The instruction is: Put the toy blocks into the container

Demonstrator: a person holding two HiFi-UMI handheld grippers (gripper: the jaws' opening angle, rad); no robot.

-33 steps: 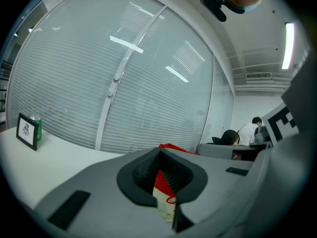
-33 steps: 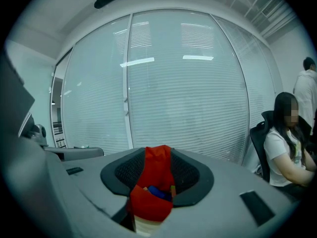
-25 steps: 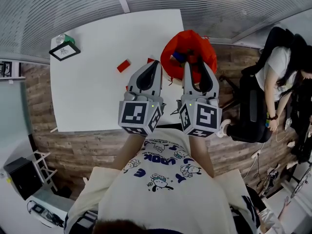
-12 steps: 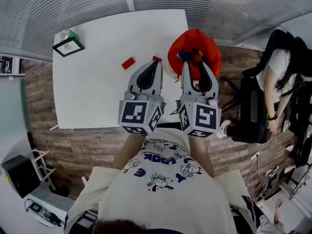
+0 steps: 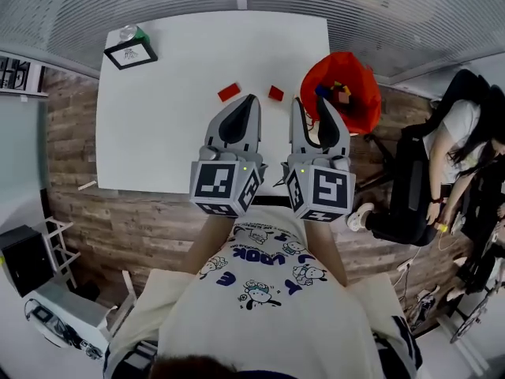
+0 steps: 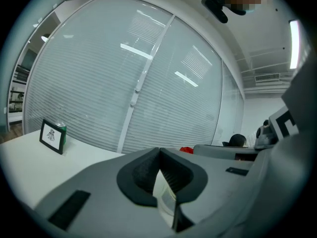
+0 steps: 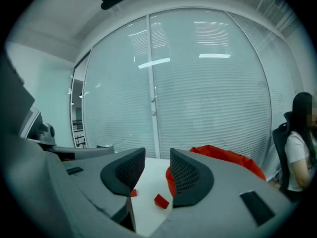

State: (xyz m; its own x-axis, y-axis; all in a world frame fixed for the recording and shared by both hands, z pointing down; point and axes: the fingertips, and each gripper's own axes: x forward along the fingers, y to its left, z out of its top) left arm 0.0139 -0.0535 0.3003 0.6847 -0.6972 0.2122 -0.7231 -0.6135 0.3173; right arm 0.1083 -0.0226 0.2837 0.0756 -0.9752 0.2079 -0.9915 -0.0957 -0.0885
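Two red toy blocks lie on the white table (image 5: pixel 158 125), one (image 5: pixel 229 92) to the left and one (image 5: pixel 275 93) to the right, just beyond my gripper tips. The red container (image 5: pixel 351 109) stands off the table's right edge with several coloured blocks inside. My left gripper (image 5: pixel 251 101) points between the two blocks with its jaws shut and empty. My right gripper (image 5: pixel 312 105) is open and empty, beside the container's left rim. In the right gripper view, both red blocks (image 7: pixel 161 201) (image 7: pixel 132 193) show between the jaws of the right gripper (image 7: pixel 157 170), with the container (image 7: pixel 223 155) behind.
A framed picture (image 5: pixel 130 54) and a green can (image 5: pixel 134 33) sit at the table's far left corner. A person (image 5: pixel 461 156) sits on a chair to the right of the container. Window blinds run along the table's far side.
Both grippers have drawn back from over the container toward the table. The second red block, partly hidden by the left gripper before, now shows in full.
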